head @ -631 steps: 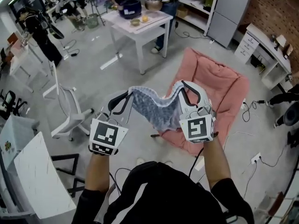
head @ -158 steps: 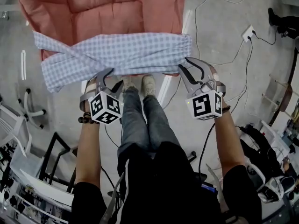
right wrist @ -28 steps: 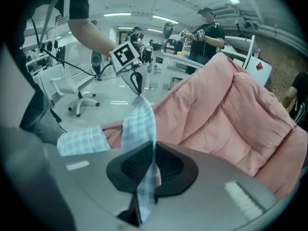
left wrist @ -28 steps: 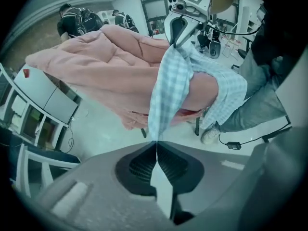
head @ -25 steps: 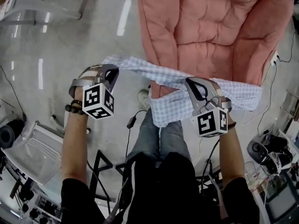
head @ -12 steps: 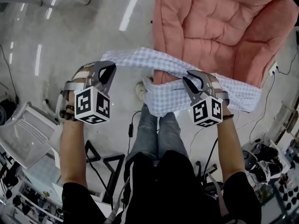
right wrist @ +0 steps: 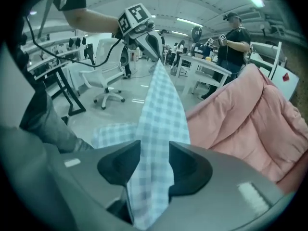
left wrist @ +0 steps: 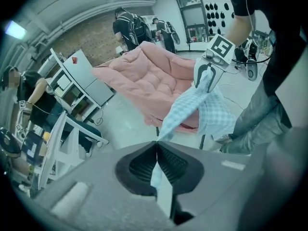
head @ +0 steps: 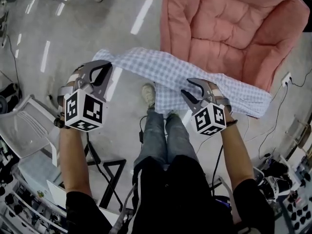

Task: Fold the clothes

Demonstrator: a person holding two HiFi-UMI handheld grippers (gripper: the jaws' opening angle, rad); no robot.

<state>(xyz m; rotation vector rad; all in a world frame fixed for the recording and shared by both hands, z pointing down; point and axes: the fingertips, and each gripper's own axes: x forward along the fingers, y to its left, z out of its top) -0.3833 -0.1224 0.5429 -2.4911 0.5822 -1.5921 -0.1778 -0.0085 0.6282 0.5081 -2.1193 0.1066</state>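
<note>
A light blue checked cloth [head: 165, 69] hangs stretched between my two grippers, over the floor in front of a pink cushioned seat [head: 229, 28]. My left gripper [head: 100, 68] is shut on the cloth's left end; in the left gripper view the jaws [left wrist: 156, 143] meet on a thin edge of cloth [left wrist: 185, 109]. My right gripper [head: 186, 88] is further along the cloth. Its jaws have just been opening. They stand apart [right wrist: 154, 150] with the cloth [right wrist: 161, 105] running loosely between them. The cloth's right end [head: 253, 101] trails past the right gripper, beside the seat.
The person's jeans and a shoe [head: 148, 94] are under the cloth. A white chair frame [head: 24, 130] stands at the left, and cables and a wall socket [head: 287, 77] are at the right. A white office chair [right wrist: 108, 81], tables and a standing person [right wrist: 233, 37] fill the room behind.
The left gripper has risen and moved outward, pulling the cloth straighter. The right gripper has slid left along the cloth and its jaws have parted. The hanging fold below has shrunk.
</note>
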